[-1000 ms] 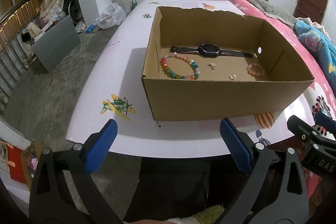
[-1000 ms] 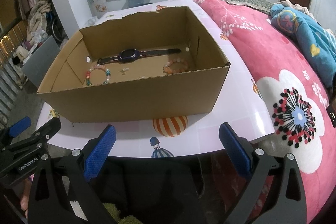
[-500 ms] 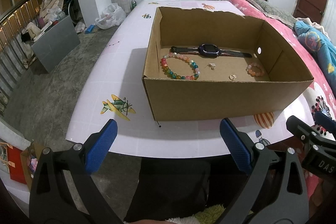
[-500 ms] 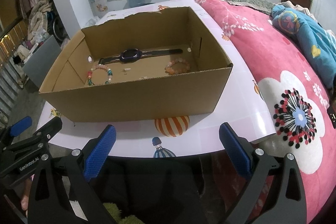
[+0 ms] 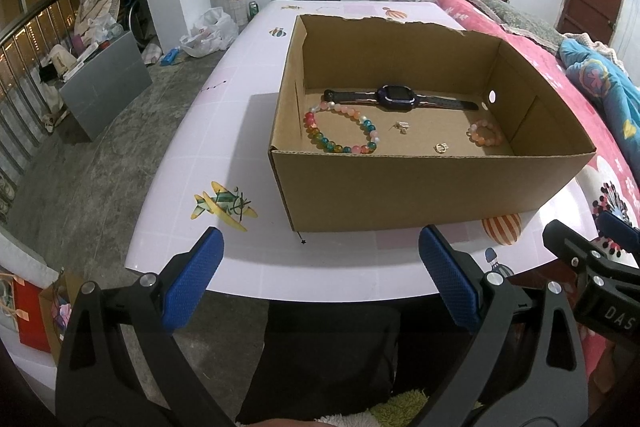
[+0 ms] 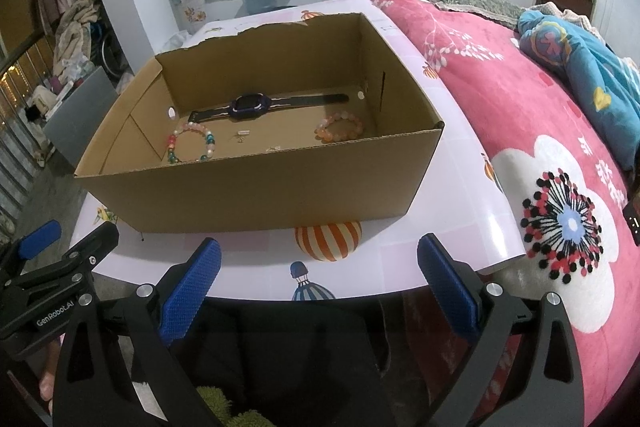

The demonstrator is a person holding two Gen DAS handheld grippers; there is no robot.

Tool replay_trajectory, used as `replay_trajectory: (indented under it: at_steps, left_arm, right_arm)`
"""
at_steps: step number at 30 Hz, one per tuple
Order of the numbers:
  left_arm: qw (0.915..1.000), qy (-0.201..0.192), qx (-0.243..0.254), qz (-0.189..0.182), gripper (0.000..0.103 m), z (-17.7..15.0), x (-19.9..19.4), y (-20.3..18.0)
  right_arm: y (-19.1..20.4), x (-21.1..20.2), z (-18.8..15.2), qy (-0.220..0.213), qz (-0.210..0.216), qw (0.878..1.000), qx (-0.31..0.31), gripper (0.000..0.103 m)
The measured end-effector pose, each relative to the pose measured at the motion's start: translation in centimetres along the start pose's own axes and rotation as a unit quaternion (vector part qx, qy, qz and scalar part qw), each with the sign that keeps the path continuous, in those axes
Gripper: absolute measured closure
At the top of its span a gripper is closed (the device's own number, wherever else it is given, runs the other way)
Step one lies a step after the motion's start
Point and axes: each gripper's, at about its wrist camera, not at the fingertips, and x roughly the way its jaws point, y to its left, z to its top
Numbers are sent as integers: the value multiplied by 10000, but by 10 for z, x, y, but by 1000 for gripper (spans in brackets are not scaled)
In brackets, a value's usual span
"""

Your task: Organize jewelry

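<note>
1. My left gripper (image 5: 320, 279) hangs off the near edge of the table (image 5: 224, 131), fingers spread wide with nothing between them.
2. My right gripper (image 6: 320, 277) sits beside it, equally spread and empty, short of the cardboard box (image 6: 260, 191).
3. The box stands open-topped on the table, and all the jewelry I can see lies on its floor.
4. A dark watch (image 5: 396, 98) is stretched flat along the far side of the box floor.
5. The multicolored bead bracelet (image 5: 342, 131) lies at the left end, close to the left wall.
6. A smaller pink-orange bracelet (image 5: 485, 133) rests at the right end, well apart from the first.
7. Between the bracelets lie two tiny metal pieces (image 5: 401, 126) (earrings or charms, too small for me to tell).
8. A pink floral blanket (image 6: 540, 131) covers the bed to the right of the table.
</note>
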Motion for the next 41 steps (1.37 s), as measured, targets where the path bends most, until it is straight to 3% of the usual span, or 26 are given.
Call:
replay_trajectory:
  at_steps: [41]
  left_arm:
    - [10000, 1, 8, 5, 9, 1, -1, 0]
  right_arm:
    - [-2, 0, -2, 11, 14, 10000, 36, 7]
